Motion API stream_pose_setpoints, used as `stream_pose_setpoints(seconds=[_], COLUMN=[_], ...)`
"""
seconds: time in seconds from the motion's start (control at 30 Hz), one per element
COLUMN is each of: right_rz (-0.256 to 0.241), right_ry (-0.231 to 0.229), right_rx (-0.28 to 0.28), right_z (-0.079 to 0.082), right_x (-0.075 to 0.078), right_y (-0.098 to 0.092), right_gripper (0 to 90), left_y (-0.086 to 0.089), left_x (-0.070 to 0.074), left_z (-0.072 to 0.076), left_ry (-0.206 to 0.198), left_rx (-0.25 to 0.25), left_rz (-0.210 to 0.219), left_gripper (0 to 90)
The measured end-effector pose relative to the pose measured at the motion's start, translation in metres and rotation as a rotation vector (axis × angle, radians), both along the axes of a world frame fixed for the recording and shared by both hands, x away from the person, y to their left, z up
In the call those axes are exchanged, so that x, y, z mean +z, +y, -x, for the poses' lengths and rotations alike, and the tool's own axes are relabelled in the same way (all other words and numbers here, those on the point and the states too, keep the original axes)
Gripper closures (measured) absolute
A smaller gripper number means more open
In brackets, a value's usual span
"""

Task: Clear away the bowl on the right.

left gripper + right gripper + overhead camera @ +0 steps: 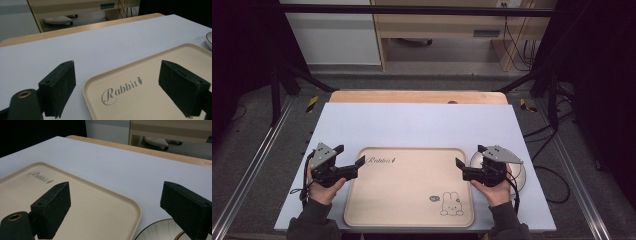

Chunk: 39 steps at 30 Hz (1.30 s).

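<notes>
The table (412, 120) carried a pale sheet that left a strip of bare wood along its far edge. The whole far half of the table lay open, with free surface from the left edge across to the right. Narrow bands of free surface also ran down the left and right sides, near the two hands.

A beige tray (409, 187) sat at the middle of the near edge, its long sides parallel to that edge. It bore the word "Rabbit" near its far left corner and a rabbit drawing (451, 204) near its near right corner. A white plate (521, 175) rested on the table just beside the tray's right rim, close to the table's right edge.

The left hand-held gripper (348, 159) hung at the tray's far left corner with its jaws wide apart and nothing between them. In the left gripper view one jaw stood over the bare table and the other over the tray, so the tray's corner rim lay between them.

The right hand-held gripper (468, 161) hung at the tray's far right corner, its jaws likewise wide apart and holding nothing. In the right gripper view one jaw stood over the tray (75, 202) and the other above the plate (160, 231), with the tray's corner rim between them.
</notes>
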State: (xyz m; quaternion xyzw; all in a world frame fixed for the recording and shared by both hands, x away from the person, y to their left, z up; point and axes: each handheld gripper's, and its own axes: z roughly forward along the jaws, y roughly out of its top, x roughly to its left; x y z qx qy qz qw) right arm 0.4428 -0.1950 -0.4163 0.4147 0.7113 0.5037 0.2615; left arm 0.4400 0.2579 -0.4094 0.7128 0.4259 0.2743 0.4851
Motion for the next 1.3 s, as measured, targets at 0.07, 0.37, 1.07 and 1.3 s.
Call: stream_pose_setpoints(seconds=[0.07,0.37,1.07,1.3], right_rz=[0.0,0.009,0.027,0.026], right_ry=[0.005,-0.003,-0.013,-0.029], right_rx=[-0.002,-0.008,-0.017,-0.013], right_z=[0.0,0.003,0.006,0.008], right_x=[0.0,0.001,0.01,0.014], right_y=[0.0,-0.002,-0.01,-0.016], right_gripper=[9.6,11.1,11.9,12.7], left_y=[0.0,0.001,0.0,-0.001], left_x=[0.0,-0.002,-0.004,-0.004], left_z=[0.0,0.0,-0.001,-0.001], left_ry=[-0.001,0.005,0.01,0.011], left_rx=[0.0,0.002,-0.003,-0.004], left_rz=[0.001,-0.003,-0.009,-0.008], left_gripper=[13.8,13.8,13.8,13.9])
